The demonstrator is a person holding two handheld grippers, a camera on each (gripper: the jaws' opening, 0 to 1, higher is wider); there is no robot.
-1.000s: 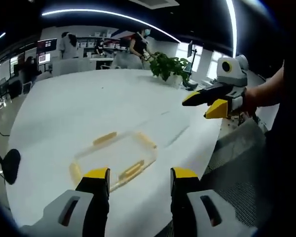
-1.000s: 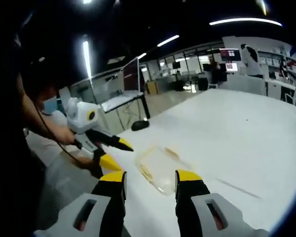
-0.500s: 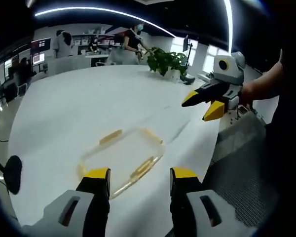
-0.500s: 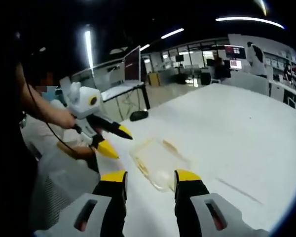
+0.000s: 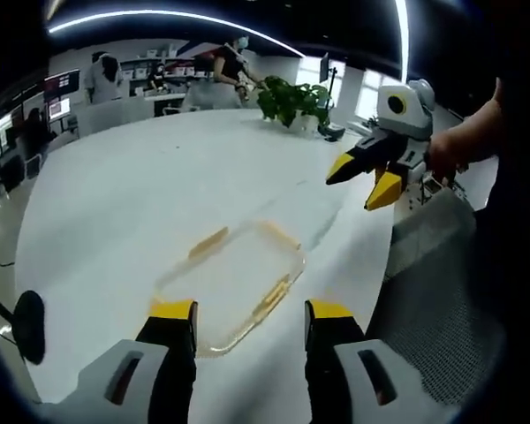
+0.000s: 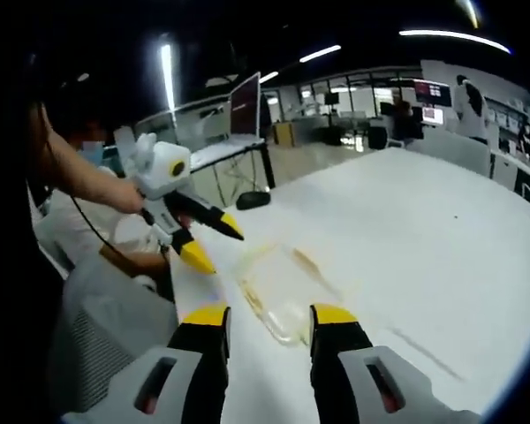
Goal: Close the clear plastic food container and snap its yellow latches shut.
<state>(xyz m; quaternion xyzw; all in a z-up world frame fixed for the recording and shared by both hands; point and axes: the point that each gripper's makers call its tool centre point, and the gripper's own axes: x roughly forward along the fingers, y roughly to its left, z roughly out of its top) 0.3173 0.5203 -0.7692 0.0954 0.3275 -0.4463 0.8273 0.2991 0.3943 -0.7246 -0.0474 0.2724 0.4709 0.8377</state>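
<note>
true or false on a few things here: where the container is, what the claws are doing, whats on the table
1. The container lies flat on the white table. True.
2. The left claw is shut on a yellow latch. False: its jaws stand apart, holding nothing.
3. The right claw is open, above the container. True.
4. A potted plant stands at the table's far edge. True.
5. The container is full of food. False: it looks empty and see-through.
6. A red mug stands beside the container. False: the table around it is bare.
</note>
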